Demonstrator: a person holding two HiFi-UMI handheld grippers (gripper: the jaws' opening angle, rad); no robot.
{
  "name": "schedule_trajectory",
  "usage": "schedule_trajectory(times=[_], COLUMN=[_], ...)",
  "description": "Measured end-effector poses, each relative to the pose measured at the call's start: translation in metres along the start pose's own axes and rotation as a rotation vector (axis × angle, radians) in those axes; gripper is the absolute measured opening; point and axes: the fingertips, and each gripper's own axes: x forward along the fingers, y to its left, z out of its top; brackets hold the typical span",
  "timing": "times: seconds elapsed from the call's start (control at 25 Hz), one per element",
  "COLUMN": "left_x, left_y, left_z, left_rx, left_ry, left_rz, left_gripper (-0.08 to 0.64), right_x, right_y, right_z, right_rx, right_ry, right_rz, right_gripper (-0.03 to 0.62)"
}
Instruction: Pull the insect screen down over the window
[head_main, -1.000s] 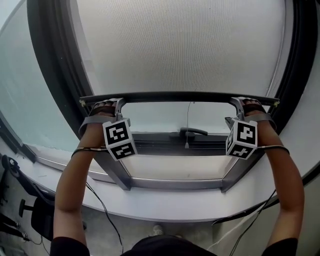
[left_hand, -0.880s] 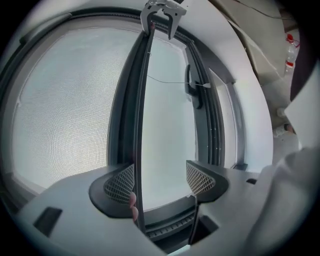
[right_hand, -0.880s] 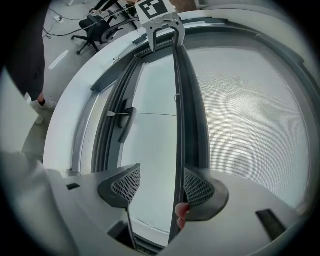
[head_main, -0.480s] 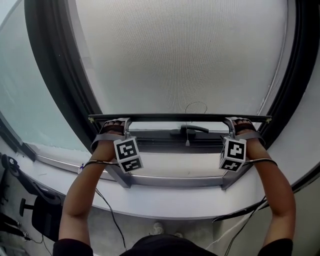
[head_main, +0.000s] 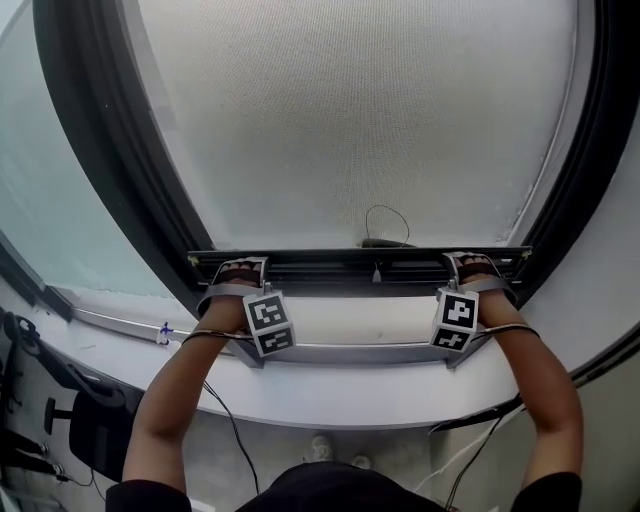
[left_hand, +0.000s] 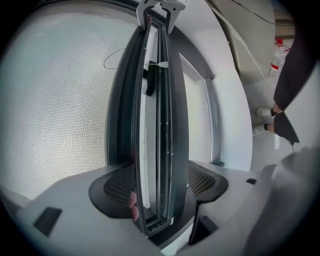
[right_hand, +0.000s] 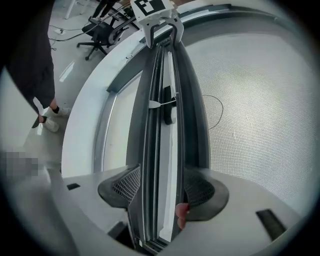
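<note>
Over the last second the pull bar (head_main: 360, 257) of the insect screen (head_main: 360, 120) has come down from the middle of the opening to lie just above the bottom rail of the window frame (head_main: 110, 180). The strip of open window that showed under it is almost gone. The window handle (left_hand: 149, 85) now sits close against the bar. By my reading the pull is nearly finished, and only the last seating of the bar against the bottom rail is left.

The left hand-held gripper (head_main: 238, 266) pinches the bar near its left end and the right hand-held gripper (head_main: 472, 262) near its right end. In each gripper view the bar runs straight between the ribbed dark pads, which press on its two faces. Both wrists hang over the front edge of the sill (head_main: 340, 390).

The screen is a fine, pale grey woven mesh, taut and flat, translucent with daylight behind it. The bar is a slim, dark, rigid profile with lengthwise channels, probably metal. A thin cord (head_main: 386, 222) curls in a loose loop from its middle. The frame is dark and smooth, and the sill is a broad, matt white ledge.
</note>
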Motion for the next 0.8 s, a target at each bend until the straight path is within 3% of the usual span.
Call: schedule_trajectory(times=[0.16, 0.32, 0.4, 0.6, 0.72, 0.8], left_x=[0.011, 0.016, 0.016, 0.019, 0.019, 0.019], left_y=[-0.018, -0.019, -0.016, -0.014, -0.014, -0.015], left_z=[0.002, 0.003, 0.003, 0.003, 0.004, 0.004], left_rx=[0.0, -0.003, -0.006, -0.012, -0.022, -0.019], left_ry=[-0.002, -0.004, -0.009, -0.008, -0.018, -0.013], left_rz=[-0.033, -0.04, -0.042, -0.032, -0.031, -0.035], left_gripper=[0.328, 0.327, 0.328, 0.327, 0.328, 0.328], right_x=[0.008, 0.009, -0.003, -0.041, -0.038, -0.032], right_y=[0.018, 0.016, 0.008, -0.008, -0.002, 0.001], right_z=[0.001, 0.002, 0.009, 0.046, 0.069, 0.083], right_rx=[-0.002, 0.055, 0.203, 0.688, 0.865, 0.989], right_ry=[-0.003, -0.053, -0.13, -0.392, -0.462, -0.486], right_rz=[0.054, -0.015, -0.055, -0.104, -0.089, -0.055], right_gripper=[0.276, 0.276, 0.276, 0.276, 0.275, 0.235])
